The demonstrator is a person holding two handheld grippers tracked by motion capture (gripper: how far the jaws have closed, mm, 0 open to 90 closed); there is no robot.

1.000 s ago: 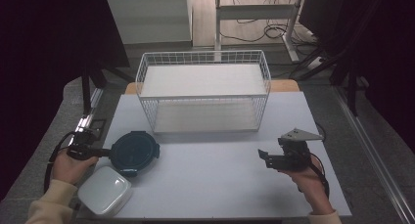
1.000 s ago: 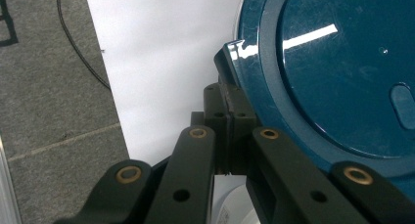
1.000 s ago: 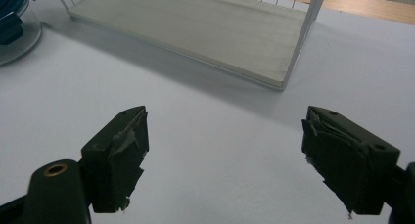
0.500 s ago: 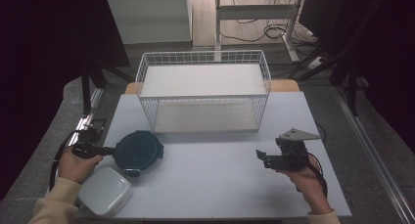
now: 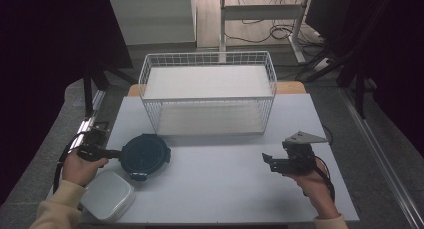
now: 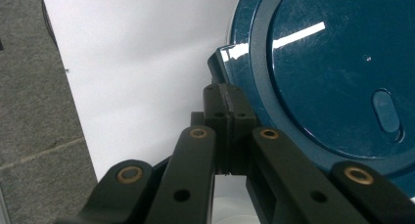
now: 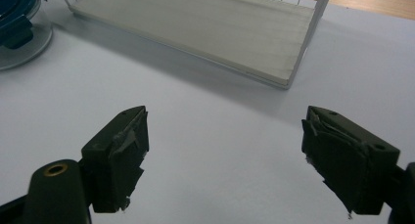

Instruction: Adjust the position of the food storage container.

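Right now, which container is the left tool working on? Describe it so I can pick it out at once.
Start at the white wire basket at the back of the table, then come toward its front left corner. There sits a round container with a dark blue lid, the left tool at its edge. Its neighbour, nearer the person, is a white rounded-square container.

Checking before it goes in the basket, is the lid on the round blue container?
On: the blue lid covers the round container, with a side latch folded down over the clear bowl.

white table (image 5: 225, 189) with wire basket (image 5: 207, 96), blue-lidded container (image 5: 145, 155), white box (image 5: 107, 195)
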